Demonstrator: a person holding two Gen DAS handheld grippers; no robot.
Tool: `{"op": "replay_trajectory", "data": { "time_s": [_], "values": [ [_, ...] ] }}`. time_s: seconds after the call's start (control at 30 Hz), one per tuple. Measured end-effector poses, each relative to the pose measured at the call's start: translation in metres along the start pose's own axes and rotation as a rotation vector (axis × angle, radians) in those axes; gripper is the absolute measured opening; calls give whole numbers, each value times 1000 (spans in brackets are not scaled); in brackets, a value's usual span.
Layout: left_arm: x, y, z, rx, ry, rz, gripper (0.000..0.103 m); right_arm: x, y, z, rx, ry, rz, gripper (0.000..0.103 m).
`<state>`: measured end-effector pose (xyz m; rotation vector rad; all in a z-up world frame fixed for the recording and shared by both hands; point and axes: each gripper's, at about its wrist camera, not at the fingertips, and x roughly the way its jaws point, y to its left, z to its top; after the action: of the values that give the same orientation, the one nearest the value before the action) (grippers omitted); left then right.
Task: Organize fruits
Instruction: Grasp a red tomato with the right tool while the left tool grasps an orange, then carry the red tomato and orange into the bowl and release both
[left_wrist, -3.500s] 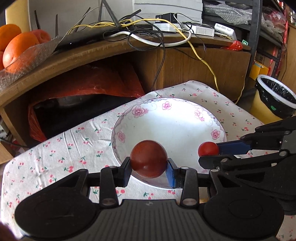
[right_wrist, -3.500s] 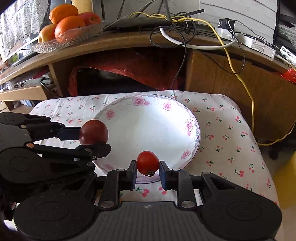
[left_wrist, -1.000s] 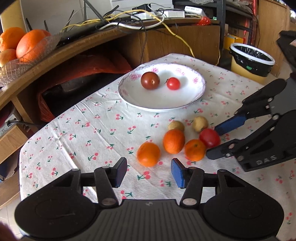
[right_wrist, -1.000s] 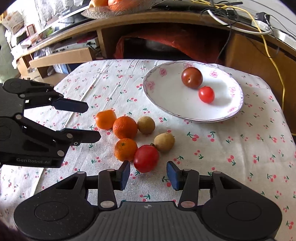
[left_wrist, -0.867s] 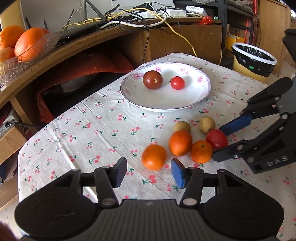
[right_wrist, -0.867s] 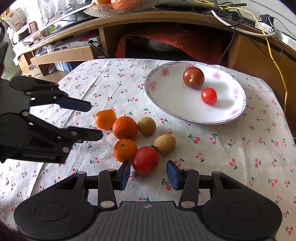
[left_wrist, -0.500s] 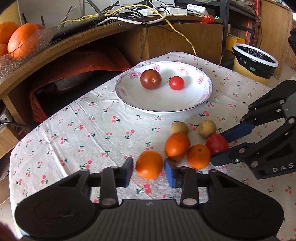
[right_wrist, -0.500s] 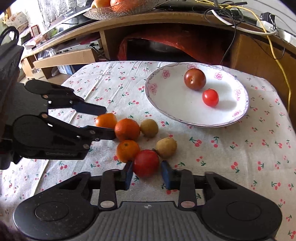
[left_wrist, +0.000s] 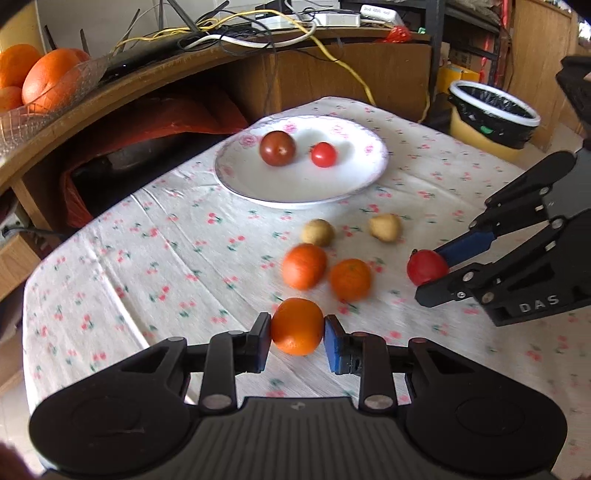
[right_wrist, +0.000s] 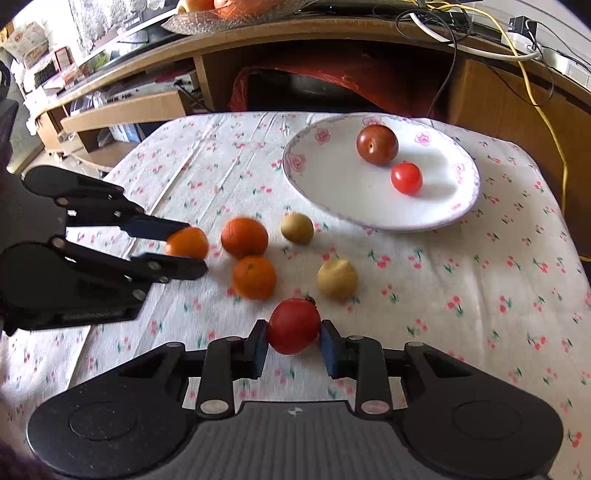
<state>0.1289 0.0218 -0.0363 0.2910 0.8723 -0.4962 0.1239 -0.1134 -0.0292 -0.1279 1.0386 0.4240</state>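
With both grippers pinching fruit at once, the step in hand is the pickup for the next pair bound for the plate (left_wrist: 236, 184). The left gripper (left_wrist: 297, 341) has just been closing and its pads now press on a mandarin (left_wrist: 297, 325), the nearest of three; the right gripper (right_wrist: 291, 345) has likewise been closing and clamps a red tomato (right_wrist: 293, 325). Both fruits sit low over the cherry-print tablecloth (right_wrist: 461, 277); whether they are off it I cannot tell. A dark plum (right_wrist: 377, 144) and a small tomato (right_wrist: 406, 178) already lie on the floral plate, while two mandarins and two small tan fruits remain loose between. Next, I judge, comes a lift and carry forward, releasing each fruit on bare plate clear of the two already there, so nothing rolls.
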Motion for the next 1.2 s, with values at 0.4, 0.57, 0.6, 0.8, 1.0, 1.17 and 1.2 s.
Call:
{"op": "replay_trajectory", "data": {
  "time_s": [0.4,0.57,0.6,0.8,1.0,1.17,1.2],
  "values": [
    [-8,-31,-19,52,24,-5,40,-16,9,-25,1,22,-24,27],
    [-8,-28,-22,66,12,-7,47,-14,7,-23,-1,18,-16,32],
    [-7,-28,-22,68,10,-6,47,-13,6,-22,1,17,-14,32],
    [-7,-30,-21,59,13,1,46,-13,6,-21,4,25,-17,33],
    [-6,-34,-16,43,40,3,39,-15,10,-24,-6,35,-50,27],
    [-5,-40,-6,48,44,29,39,-15,12,-19,-7,39,-56,27],
    [-5,-40,-3,46,40,36,39,-15,13,-17,-8,34,-58,27]
  ]
}}
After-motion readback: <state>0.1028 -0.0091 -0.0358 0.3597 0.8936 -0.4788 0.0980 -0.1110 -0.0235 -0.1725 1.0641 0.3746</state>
